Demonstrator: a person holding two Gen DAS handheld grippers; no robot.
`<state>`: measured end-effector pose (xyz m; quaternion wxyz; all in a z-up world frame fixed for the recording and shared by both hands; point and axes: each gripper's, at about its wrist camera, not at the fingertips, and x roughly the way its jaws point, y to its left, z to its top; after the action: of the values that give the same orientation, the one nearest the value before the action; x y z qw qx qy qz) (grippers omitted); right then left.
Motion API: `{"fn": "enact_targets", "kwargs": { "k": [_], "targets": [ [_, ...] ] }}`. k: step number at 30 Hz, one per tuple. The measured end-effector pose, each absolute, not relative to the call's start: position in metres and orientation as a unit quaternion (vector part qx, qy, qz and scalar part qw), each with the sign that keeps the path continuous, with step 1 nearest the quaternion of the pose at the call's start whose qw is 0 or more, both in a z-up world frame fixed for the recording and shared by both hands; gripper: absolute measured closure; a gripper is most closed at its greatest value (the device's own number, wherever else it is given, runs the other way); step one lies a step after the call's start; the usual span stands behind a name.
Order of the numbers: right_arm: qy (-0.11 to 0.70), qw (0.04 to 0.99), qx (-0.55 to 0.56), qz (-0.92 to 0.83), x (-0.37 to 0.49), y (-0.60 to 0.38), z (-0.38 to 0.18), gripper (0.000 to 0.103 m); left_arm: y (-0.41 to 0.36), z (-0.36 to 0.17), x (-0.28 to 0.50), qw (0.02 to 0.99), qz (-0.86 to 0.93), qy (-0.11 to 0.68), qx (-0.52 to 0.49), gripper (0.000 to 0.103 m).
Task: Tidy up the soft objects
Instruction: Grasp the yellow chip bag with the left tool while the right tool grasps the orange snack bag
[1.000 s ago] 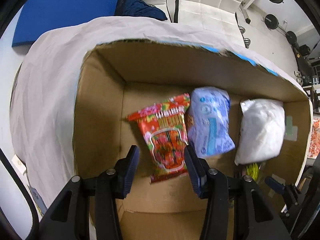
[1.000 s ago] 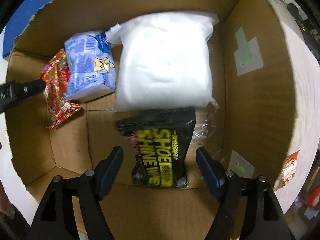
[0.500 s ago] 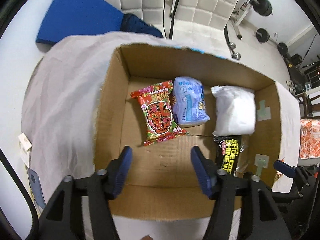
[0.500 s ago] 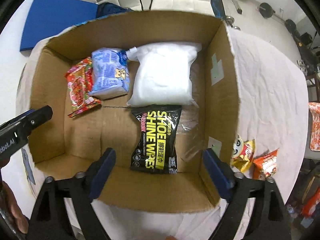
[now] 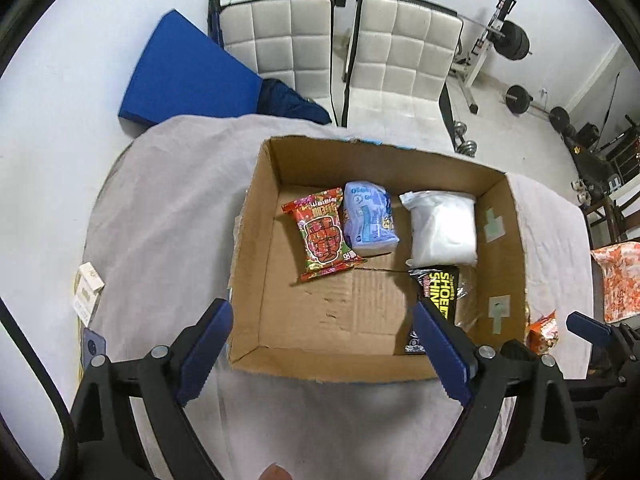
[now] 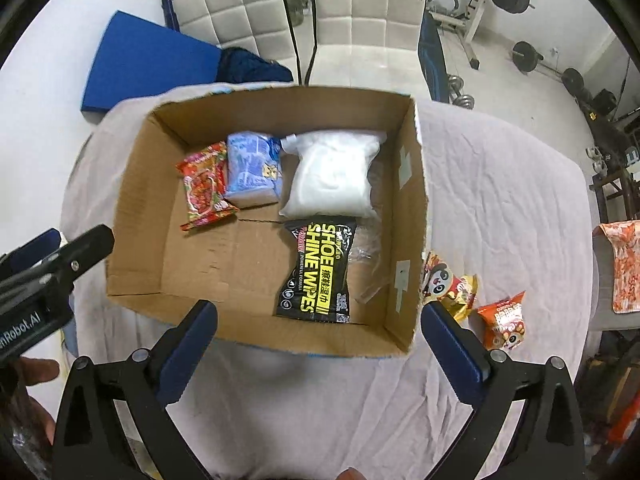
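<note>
We hold both grippers above a cardboard box [image 6: 414, 216] that sits on a worktop [image 6: 500, 208] draped in pale cloth. The left gripper [image 5: 322, 354] has its jaws opening with nothing between them; below them lie only the box's near wall and bare floor. The right gripper [image 6: 320, 344] also has its jaws opening and empty, spread over the near right corner of the box.

Inside the box, four soft packs lie flat. Along the far side, from left to right, are a red snack packet [image 6: 204, 186], a light blue tissue pack [image 6: 252, 168] touching it and overlapping its right edge, and a white plastic bag [image 6: 332, 174] just beside the tissue pack. Near of the white bag, touching its near edge, lies a black shoe wipes pack [image 6: 320, 272], with crumpled clear film [image 6: 368, 248] to its right against the box wall.

Outside the box, on the cloth just right of its near right corner, we see a panda snack bag [image 6: 448, 284] and, a little farther right, an orange snack bag [image 6: 504, 320], the two close together but apart.
</note>
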<state>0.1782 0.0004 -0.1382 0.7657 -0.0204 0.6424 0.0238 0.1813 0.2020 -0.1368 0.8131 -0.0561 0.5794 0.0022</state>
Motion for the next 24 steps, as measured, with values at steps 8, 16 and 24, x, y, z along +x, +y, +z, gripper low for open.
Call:
{"fn": "enact_targets", "kwargs": {
  "k": [8, 16, 24],
  "targets": [
    [0.618, 0.786, -0.002, 0.031, 0.155, -0.007, -0.1, 0.0, 0.199, -0.103, 0.158, 0.831, 0.005, 0.552, -0.063, 0.011],
    [0.604, 0.795, 0.009, 0.043, 0.141, -0.011, -0.075, 0.0, 0.194, -0.091, 0.146, 0.836, 0.01, 0.545, -0.063, 0.011],
    [0.612, 0.788, 0.044, 0.046, 0.142, -0.054, -0.074, 0.0, 0.163, -0.093, 0.149, 0.828, -0.001, 0.558, -0.06, 0.011]
  ]
}}
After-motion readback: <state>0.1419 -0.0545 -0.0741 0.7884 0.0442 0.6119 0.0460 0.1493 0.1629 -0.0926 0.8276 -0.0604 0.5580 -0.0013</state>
